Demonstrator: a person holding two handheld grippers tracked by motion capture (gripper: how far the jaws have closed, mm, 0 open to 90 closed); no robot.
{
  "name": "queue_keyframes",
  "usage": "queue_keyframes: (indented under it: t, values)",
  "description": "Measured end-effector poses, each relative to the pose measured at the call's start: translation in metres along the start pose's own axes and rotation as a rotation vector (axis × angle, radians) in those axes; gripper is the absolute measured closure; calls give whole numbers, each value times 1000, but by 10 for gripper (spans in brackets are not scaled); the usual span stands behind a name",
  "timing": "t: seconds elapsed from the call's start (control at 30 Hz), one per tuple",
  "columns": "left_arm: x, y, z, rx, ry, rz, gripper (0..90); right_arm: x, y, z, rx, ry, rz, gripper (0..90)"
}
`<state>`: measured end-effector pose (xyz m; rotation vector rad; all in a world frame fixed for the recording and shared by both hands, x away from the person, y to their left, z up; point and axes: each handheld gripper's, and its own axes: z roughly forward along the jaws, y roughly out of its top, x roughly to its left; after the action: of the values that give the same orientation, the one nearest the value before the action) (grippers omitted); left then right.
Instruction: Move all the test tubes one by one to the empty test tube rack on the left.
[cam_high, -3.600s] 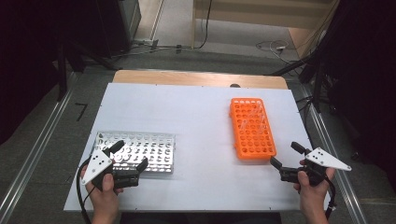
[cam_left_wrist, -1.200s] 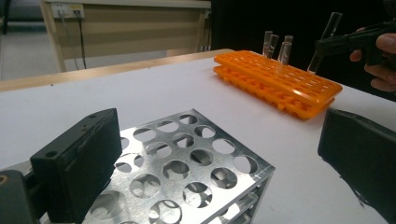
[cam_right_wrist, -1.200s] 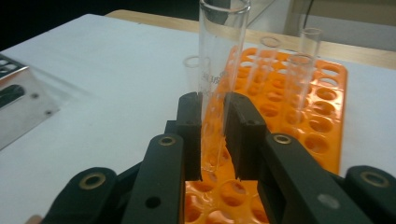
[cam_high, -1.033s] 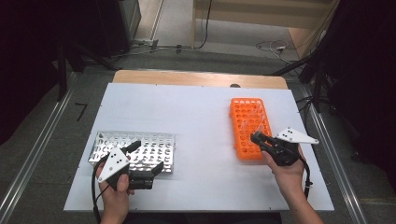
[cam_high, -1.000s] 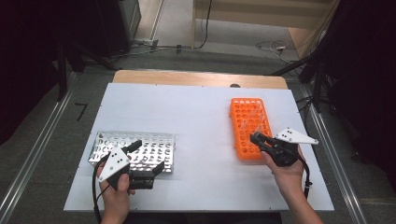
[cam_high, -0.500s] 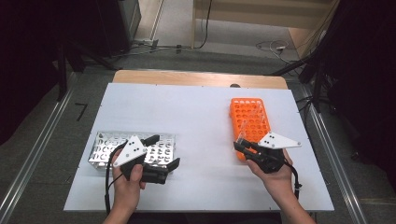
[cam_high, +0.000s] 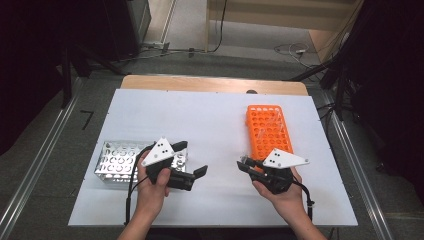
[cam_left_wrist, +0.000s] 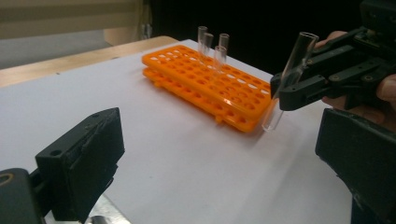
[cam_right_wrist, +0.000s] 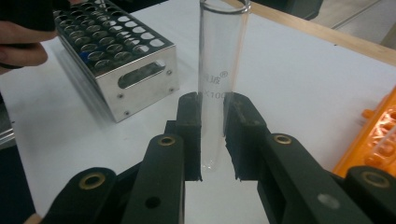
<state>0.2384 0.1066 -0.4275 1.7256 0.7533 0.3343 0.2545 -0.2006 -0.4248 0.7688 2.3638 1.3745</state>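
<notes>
The white table carries 2 racks, well apart. The steel tube rack lies near the table's front left, its perforated top and slotted end wall clear in the right gripper view. The orange tube rack lies at the right, running front to back; in the left gripper view 4 glass tubes stand upright toward its far end. The left gripper is held above the table just beside the steel rack's right end, pointing toward the middle, its jaws standing wide apart with nothing between them. The right gripper is held just in front of the orange rack's near end, pointing left, its jaws clamped on a clear glass test tube. That tube stands nearly upright between the pads, open mouth up, rounded bottom below the jaws and clear of the table, as the left gripper view confirms.
</notes>
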Motion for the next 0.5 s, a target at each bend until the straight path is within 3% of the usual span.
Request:
queue_keyframes:
  t: [0.13, 0.3, 0.5]
  values:
    - [-7, 0, 6, 22, -55, -27, 42, 8, -3, 6, 19, 16, -18, 738]
    - [-21, 2, 13, 59, -17, -40, 229, 16, -5, 9, 37, 29, -39, 739]
    - [-34, 5, 20, 87, -61, -21, 368, 23, -6, 14, 50, 37, -72, 739]
